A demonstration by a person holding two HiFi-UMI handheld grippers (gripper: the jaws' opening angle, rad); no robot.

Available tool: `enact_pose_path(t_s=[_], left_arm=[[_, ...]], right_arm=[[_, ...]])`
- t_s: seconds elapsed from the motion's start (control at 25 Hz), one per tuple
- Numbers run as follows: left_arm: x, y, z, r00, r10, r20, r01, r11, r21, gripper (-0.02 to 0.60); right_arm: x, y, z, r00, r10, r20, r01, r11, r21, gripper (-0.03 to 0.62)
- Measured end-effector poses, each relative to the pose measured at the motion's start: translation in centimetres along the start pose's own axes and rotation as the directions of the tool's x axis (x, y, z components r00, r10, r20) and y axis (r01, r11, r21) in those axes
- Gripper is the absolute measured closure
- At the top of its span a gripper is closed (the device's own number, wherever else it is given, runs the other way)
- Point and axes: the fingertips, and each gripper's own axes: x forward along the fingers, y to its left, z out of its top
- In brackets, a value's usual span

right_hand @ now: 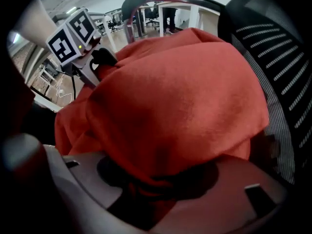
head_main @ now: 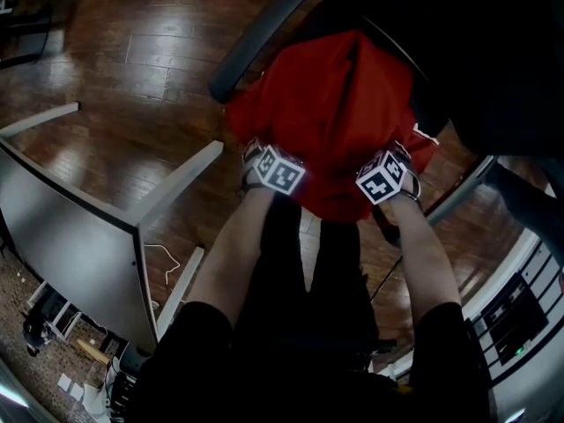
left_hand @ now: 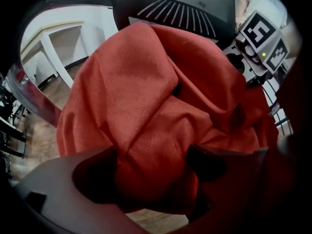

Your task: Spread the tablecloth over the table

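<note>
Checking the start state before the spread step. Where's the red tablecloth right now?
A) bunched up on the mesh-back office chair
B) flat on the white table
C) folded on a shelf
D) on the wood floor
A: the red tablecloth lies crumpled on the office chair, whose mesh back rises right behind the cloth in both gripper views.
</note>
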Motion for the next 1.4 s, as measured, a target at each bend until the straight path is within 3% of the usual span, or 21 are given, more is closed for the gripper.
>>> enact_pose_path(t_s=[0.04, 0.12, 0.16, 0.28, 0.4, 0.48, 0.6, 0.72, 0.88, 1.16, 1.28, 1.4], left_arm=[[-0.5, -0.2, 0.2, 1.0, -0.005, 0.013, 0.005, 1.0, -0.013, 0.185], [-1.2, -1.1, 0.3, 0.999, -0.028, 0.039, 0.03, 0.998, -0.059, 0.454], [-1.4, -1.7, 0.1, 0.998, -0.041, 0.043, 0.044, 0.996, -0.082, 0.554], [-2.4, -3.0, -1.0, 0.998, -0.059, 0.037, 0.063, 0.991, -0.121, 0.567], [-4.5, -3.1, -0.9, 0.994, -0.052, 0.091, 0.064, 0.989, -0.136, 0.568], [-6.3, -2.5, -0.5, 0.989, -0.022, 0.148, 0.043, 0.989, -0.14, 0.568], [-10.0, -0.7, 0.3, 0.977, 0.044, 0.21, -0.01, 0.987, -0.163, 0.568], [-13.8, 1.5, 1.5, 0.957, 0.11, 0.269, -0.061, 0.981, -0.183, 0.568], [-18.5, 3.8, 3.2, 0.909, 0.21, 0.36, -0.143, 0.969, -0.203, 0.569], [-26.6, 5.2, 4.5, 0.821, 0.348, 0.453, -0.226, 0.926, -0.302, 0.569], [-31.0, 5.3, 5.9, 0.768, 0.405, 0.497, -0.274, 0.908, -0.317, 0.569], [-35.6, 5.4, 6.7, 0.707, 0.472, 0.527, -0.296, 0.874, -0.386, 0.569]], right_arm=[[-0.2, 0.6, -0.1, 1.0, 0.017, 0.002, -0.017, 1.0, 0.01, 0.387], [-0.2, 2.0, -1.0, 0.998, 0.07, 0.0, -0.07, 0.996, 0.051, 0.463], [-0.1, 2.7, -1.6, 0.996, 0.093, -0.001, -0.093, 0.993, 0.071, 0.487], [-1.3, 3.7, -2.7, 0.995, 0.097, 0.019, -0.098, 0.992, 0.085, 0.507], [-3.8, 3.3, -1.5, 0.984, 0.076, 0.162, -0.092, 0.991, 0.094, 0.517], [-6.4, 3.1, 0.6, 0.938, 0.085, 0.336, -0.124, 0.988, 0.096, 0.52], [-10.5, 2.7, 3.0, 0.826, 0.074, 0.559, -0.162, 0.981, 0.11, 0.52], [-13.1, 2.0, 4.8, 0.756, 0.031, 0.654, -0.177, 0.971, 0.159, 0.523], [-16.4, 1.6, 9.0, 0.685, 0.008, 0.728, -0.152, 0.98, 0.132, 0.526], [-24.1, 0.8, 13.3, 0.596, 0.027, 0.803, -0.062, 0.998, 0.012, 0.528], [-28.0, -0.1, 13.9, 0.561, 0.036, 0.827, -0.023, 0.999, -0.027, 0.528], [-32.2, -0.4, 14.9, 0.519, 0.057, 0.853, 0.023, 0.996, -0.081, 0.528]])
